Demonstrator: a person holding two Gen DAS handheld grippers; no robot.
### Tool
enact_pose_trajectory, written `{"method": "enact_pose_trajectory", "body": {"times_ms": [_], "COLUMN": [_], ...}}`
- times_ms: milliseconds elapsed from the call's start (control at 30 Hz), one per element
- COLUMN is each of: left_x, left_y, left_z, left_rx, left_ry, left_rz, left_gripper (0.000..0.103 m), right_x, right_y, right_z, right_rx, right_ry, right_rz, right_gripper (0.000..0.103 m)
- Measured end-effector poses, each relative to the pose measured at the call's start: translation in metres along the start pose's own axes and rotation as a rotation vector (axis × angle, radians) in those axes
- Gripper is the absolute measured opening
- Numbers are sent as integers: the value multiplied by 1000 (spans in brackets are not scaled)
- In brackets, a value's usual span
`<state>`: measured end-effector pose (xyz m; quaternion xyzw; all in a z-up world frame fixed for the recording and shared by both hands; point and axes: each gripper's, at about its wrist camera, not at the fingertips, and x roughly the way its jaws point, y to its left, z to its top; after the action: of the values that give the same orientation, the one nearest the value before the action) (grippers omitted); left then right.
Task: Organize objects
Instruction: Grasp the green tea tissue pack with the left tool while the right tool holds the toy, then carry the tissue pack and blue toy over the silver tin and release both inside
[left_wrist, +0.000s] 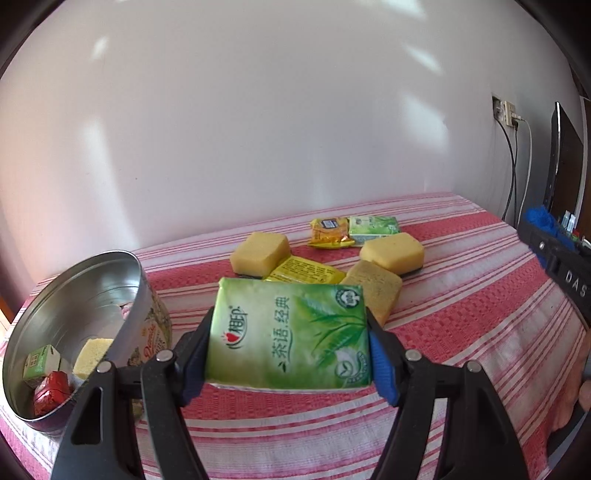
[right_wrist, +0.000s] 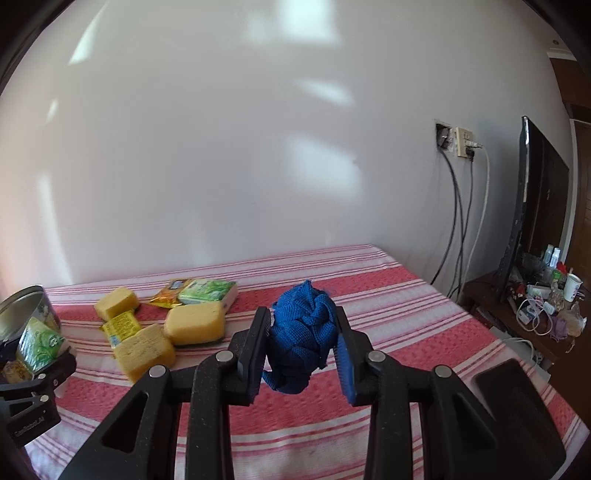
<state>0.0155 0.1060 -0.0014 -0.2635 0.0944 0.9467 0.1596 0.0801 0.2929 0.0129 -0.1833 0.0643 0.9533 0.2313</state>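
Left tool (left_wrist: 290, 338) pinches green plastic tissue pack (left_wrist: 288, 332), frame centre, above striped bench (left_wrist: 461, 295) | right tool (right_wrist: 301, 343) pinches blue knotted fabric ball (right_wrist: 304, 332) | risk: slick wrapper may slip from side-only grip before open round metal tin (left_wrist: 74, 314), lower left | pack's long axis crosswise, printed face toward camera.

Tin (left_wrist: 92, 295) left on cloth (left_wrist: 461, 295); sponges (left_wrist: 260, 253), packets (left_wrist: 328, 232) right, probably touching.

Open striped cloth (right_wrist: 424, 332) right of the sponge cluster (right_wrist: 194, 323); tin (left_wrist: 74, 317) blocking far left
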Motion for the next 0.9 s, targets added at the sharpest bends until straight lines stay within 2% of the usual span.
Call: {"method": "enact_pose_trajectory", "body": {"times_ms": [400, 900], "left_x": [-11, -21], "left_y": [46, 141], "left_z": [4, 3], "left_rx": [-17, -115], "left_ry": [-51, -73], "left_rz": [15, 107], "left_gripper": [72, 72], "right_x": [-8, -20], "right_y": [84, 200], "right_z": [-12, -4], "right_rx": [-31, -82], "right_ry": [59, 24], "right_rz": [180, 352], "right_gripper": [36, 36]}}
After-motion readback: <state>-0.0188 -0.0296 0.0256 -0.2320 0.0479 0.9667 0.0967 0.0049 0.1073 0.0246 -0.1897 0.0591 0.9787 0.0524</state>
